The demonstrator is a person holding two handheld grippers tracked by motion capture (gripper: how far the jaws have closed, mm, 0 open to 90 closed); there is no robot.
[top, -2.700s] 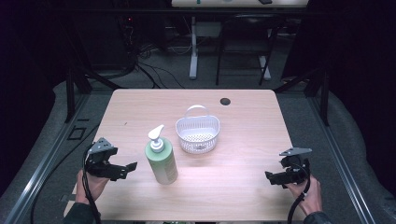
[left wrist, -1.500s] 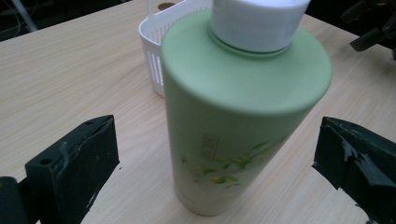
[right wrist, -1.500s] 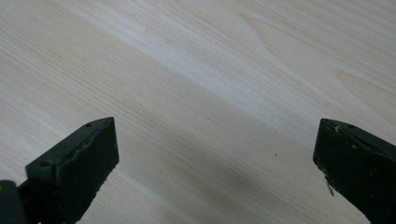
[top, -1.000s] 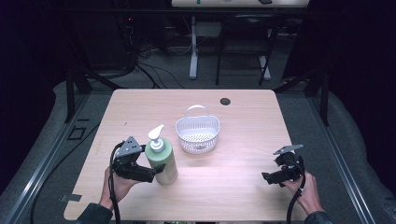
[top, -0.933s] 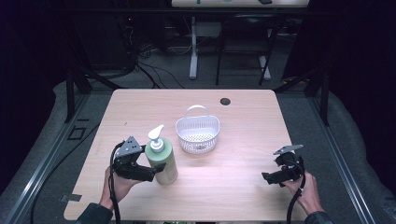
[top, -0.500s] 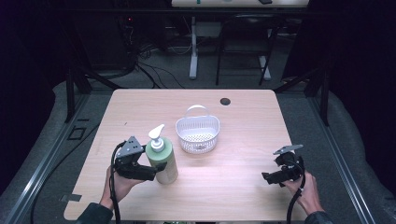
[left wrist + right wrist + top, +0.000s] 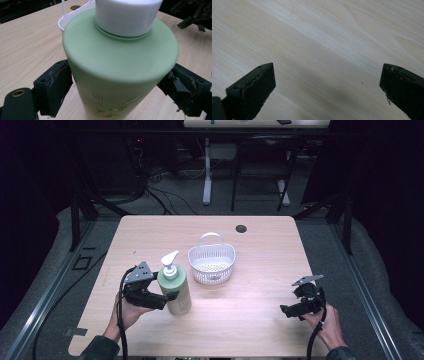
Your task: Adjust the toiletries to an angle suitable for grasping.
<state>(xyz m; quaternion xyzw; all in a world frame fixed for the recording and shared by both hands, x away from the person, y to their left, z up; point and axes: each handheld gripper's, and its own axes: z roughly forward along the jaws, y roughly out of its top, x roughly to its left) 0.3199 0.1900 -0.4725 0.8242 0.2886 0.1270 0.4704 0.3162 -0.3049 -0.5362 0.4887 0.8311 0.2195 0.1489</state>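
The green soap bottle point(image 7: 175, 287) stands upright near the front left of the table point(image 7: 260, 250), with the left gripper point(image 7: 167, 297) squeezing its sides.

A moment ago the left gripper slid in around the bottle, and its jaws have just been closing; now both black pads point(image 7: 56, 86) press on the green body, so the bottle looks ready to be lifted. The white basket point(image 7: 212, 265) sits just beside it, toward the middle. The right gripper point(image 7: 287, 310) waits well apart at the right, jaws wide over bare wood, holding nothing.
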